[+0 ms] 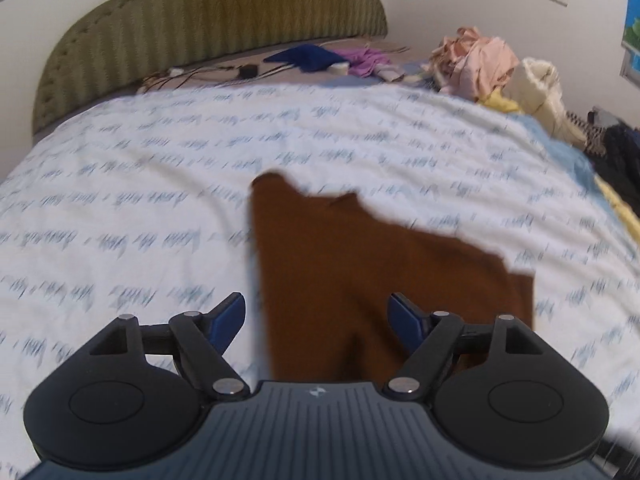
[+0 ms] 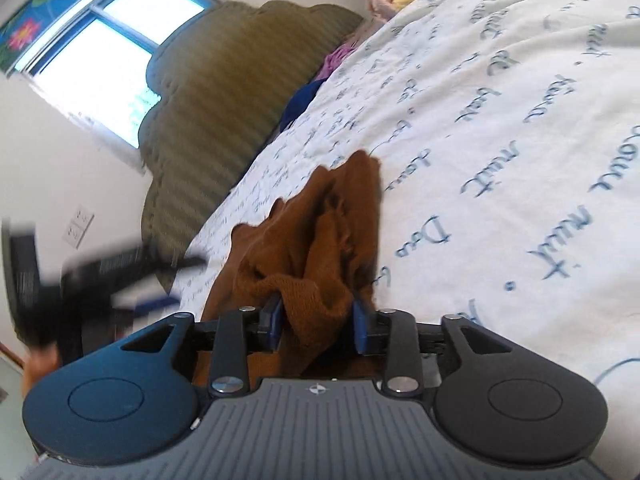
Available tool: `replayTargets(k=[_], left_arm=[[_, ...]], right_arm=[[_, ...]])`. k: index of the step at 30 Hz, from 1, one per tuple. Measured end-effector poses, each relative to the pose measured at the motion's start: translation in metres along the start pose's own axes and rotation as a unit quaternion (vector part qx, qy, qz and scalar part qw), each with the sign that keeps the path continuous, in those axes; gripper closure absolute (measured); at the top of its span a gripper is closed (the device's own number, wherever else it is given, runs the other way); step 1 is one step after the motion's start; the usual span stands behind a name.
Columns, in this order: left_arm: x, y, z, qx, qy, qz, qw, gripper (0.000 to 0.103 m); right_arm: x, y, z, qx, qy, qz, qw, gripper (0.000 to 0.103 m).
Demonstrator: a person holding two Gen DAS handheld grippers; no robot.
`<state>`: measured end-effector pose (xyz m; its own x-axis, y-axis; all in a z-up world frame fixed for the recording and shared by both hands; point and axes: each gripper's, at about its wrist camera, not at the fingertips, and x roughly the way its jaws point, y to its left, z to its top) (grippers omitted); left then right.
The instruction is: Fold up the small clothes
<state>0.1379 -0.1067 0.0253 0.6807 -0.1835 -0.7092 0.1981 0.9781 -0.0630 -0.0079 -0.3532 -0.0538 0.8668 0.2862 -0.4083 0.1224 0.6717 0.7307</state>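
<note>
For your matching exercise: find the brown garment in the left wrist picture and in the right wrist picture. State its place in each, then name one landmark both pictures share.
Left wrist: the brown garment lies flat at centre, reaching down between the open left gripper.
Right wrist: bunched at lower centre, a fold between the right gripper pads.
Shared landmark: the green headboard.
</note>
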Motion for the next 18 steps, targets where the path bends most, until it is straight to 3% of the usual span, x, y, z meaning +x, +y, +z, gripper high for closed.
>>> replayTargets(k=[2, 4, 7, 10, 14, 18], left_arm=[[-0.005, 0.009, -0.018, 0.000, 0.007, -0.001, 1.0000, 0.024], [-0.007, 0.014, -0.035, 0.005, 0.018, 0.001, 0.9998, 0.024], [-0.013, 0.020, -0.051, 0.017, 0.015, 0.009, 0.9997, 0.024], [-0.016, 0.027, -0.058, 0.028, -0.002, 0.019, 0.9994, 0.017], [-0.019, 0.033, -0.060, 0.021, 0.005, 0.013, 0.9997, 0.018], [-0.033, 0.031, -0.068, 0.027, -0.001, -0.005, 0.9996, 0.018]], right_arm=[[-0.002, 0.002, 0.000, -0.018, 0.003, -0.007, 1.000, 0.064], [-0.003, 0.007, -0.001, -0.039, 0.007, -0.013, 0.999, 0.079], [-0.002, 0.015, -0.004, -0.062, 0.009, -0.028, 0.998, 0.087], [-0.007, 0.015, -0.008, -0.067, 0.020, -0.030, 0.997, 0.088], [-0.002, 0.017, -0.012, -0.088, 0.033, -0.060, 0.994, 0.088], [-0.007, 0.019, -0.011, -0.085, 0.025, -0.055, 0.995, 0.077]])
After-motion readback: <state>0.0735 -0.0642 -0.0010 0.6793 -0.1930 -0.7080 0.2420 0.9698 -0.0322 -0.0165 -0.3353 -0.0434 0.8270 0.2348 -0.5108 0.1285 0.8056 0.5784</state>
